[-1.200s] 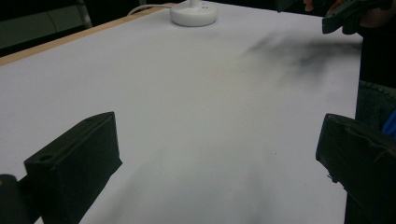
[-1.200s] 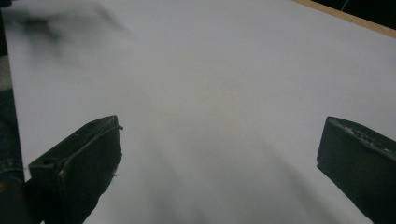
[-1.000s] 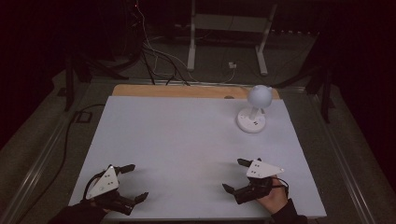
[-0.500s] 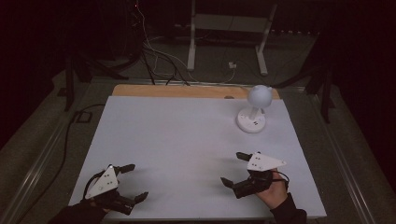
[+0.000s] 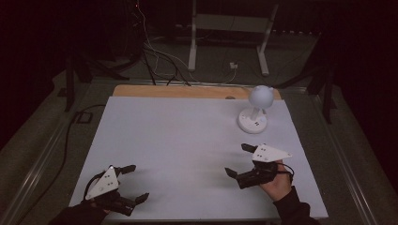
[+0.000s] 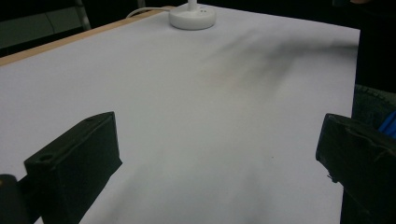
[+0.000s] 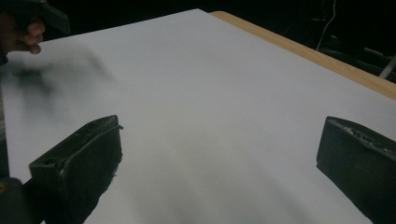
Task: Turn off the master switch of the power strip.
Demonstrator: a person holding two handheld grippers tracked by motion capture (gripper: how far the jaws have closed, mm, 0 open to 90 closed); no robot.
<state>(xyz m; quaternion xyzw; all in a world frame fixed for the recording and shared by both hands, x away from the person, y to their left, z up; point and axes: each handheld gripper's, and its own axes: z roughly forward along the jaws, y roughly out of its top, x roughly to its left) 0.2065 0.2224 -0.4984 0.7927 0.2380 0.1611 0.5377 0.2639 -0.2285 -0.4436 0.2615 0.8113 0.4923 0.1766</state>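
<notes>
2 claws work a white tabletop [image 5: 187, 140] bearing 1 white lamp [image 5: 256, 110], its globe head cut off in the left gripper view. The left claw [image 5: 131, 183], far from the lamp at the near edge, gapes wide and empty, its hand half lost in shadow. The right claw [image 5: 239, 160], nearer the lamp, is likewise spread wide, gripping nothing.

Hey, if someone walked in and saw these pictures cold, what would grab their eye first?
Probably the small white lamp with its round globe head, standing alone at the far right of the pale table. Next come the two hand-held tools at the near edge: the left tool at the near left corner and the right tool in front of the lamp, both with jaws spread wide and holding nothing.
</notes>
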